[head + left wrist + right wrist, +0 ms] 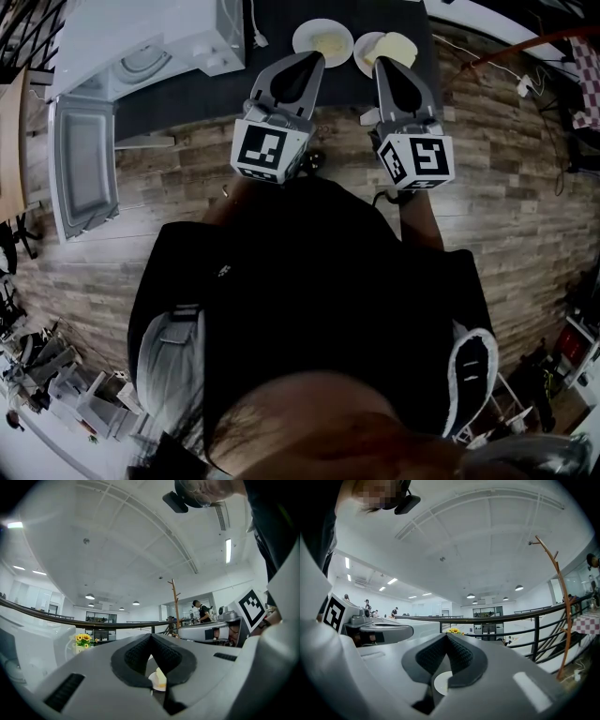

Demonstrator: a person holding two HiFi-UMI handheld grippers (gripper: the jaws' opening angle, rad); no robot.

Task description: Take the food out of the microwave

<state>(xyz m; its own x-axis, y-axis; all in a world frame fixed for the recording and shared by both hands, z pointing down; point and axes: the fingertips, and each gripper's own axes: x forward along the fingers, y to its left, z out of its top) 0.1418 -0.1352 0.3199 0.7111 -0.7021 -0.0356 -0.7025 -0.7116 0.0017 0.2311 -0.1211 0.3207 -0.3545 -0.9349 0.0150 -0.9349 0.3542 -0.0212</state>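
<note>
a: what do we record for the claws?

b: the left claw [311, 62] is closed, pads meeting at the tip with nothing between them. the right claw [385, 66] is likewise closed and empty. both are held level, side by side, at the near edge of the bench [187, 108].

a: and the task's thing?

b: we find the food [330, 43] outside the microwave [141, 28]. one pale yellow portion sits on the left plate [302, 37] and another on the right plate [362, 54]. both plates are on the dark bench just ahead of the claw tips. the microwave stands well apart at the left, its door [82, 169] swung open. the turntable [145, 61] looks bare, though we see only part of the cavity.

a: which step is in hand?

b: in our judgement the removal itself is done or all but done. nothing is being carried and neither claw is reaching.

a: what does the next move call for?

b: we would first check the cavity, since we cannot confirm it is empty. if it is, shutting the door remains. for that, a claw must travel left across the bench, get behind the door's free edge and push. closed jaws would serve for that.
</note>
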